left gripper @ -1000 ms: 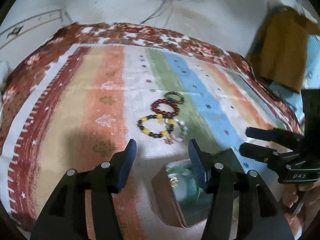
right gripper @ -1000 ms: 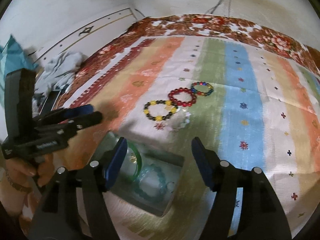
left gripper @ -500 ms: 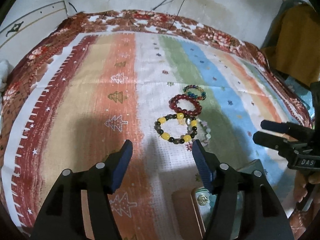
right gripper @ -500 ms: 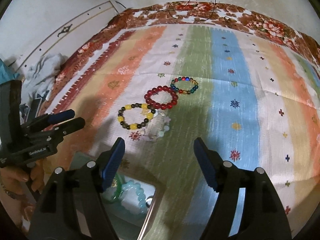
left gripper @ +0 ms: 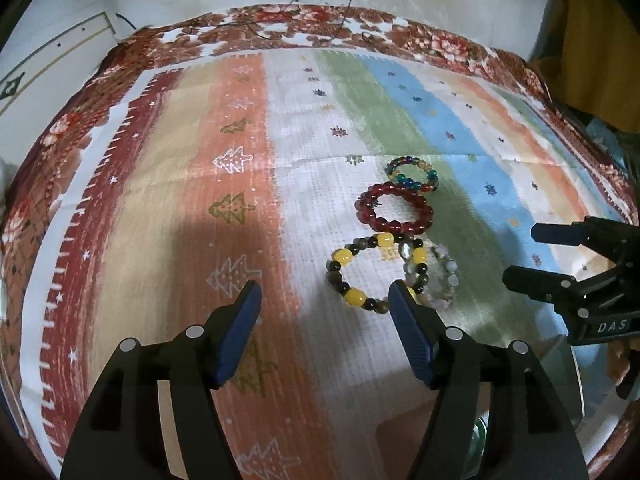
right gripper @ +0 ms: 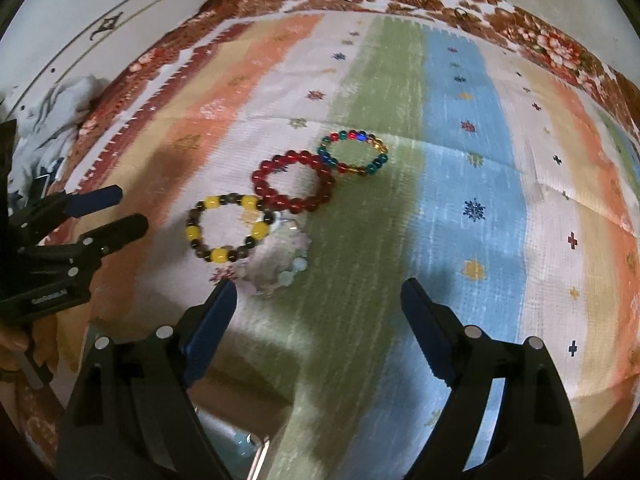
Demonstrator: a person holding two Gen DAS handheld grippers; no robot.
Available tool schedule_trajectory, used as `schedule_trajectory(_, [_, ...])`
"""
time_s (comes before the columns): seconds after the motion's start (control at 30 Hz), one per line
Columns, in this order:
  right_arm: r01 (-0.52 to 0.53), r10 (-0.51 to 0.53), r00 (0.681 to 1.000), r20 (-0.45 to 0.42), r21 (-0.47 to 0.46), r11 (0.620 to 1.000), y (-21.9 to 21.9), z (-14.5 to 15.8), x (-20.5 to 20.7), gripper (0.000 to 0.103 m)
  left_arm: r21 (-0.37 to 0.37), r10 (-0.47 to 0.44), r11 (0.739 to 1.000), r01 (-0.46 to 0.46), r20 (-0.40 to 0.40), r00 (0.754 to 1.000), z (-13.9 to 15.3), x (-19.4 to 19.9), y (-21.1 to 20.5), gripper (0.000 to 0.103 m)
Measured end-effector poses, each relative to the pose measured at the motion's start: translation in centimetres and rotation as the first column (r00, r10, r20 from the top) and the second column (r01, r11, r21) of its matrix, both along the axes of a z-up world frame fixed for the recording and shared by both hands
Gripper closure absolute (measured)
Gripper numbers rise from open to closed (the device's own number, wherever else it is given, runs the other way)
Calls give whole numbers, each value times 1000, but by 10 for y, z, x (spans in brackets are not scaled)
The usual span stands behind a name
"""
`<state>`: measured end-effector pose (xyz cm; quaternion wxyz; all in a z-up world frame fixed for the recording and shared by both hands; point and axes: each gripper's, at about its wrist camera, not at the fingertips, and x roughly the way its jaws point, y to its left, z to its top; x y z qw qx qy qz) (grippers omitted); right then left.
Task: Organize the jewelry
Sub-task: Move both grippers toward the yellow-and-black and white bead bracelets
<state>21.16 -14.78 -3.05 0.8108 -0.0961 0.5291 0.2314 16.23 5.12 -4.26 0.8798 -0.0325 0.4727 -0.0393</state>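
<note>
box [right gripper: 240, 446] cut off at bottom edge, contents mostly hidden.

Both grippers, left [left gripper: 325, 303] and right [right gripper: 318, 301], are black with blue pads, silver screws and small white lettering.

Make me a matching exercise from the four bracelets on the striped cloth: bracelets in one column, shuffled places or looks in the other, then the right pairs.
Column one:
1. red bracelet
2. yellow and dark bracelet
3. multicoloured bracelet
4. pale bracelet

Column two:
A. farthest from the tongs, at the end of the row
B. translucent beads, partly tucked against the yellow and dark one
C. in the middle of the row, touching the neighbours on both sides
D. nearest the left side in the right wrist view

Pairs: 1-C, 2-D, 3-A, 4-B
</note>
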Motion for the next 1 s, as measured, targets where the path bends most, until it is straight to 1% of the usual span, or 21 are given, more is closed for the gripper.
schedule_trajectory(0.5, [-15,14,999,-37,-46,999,12,-20,28,20,29,-36,999,38,-71,997,-19,34,-3,34])
schedule_trajectory(0.63, [-23,21,999,-41,-54,998,16,-24,32,20,34,-49,998,52,-75,996,-20,38,-5,33])
schedule_trajectory(1.0, [-35,29,997,-67,-92,995,23,-41,42,20,62,-85,994,93,-124,989,-35,48,-14,31])
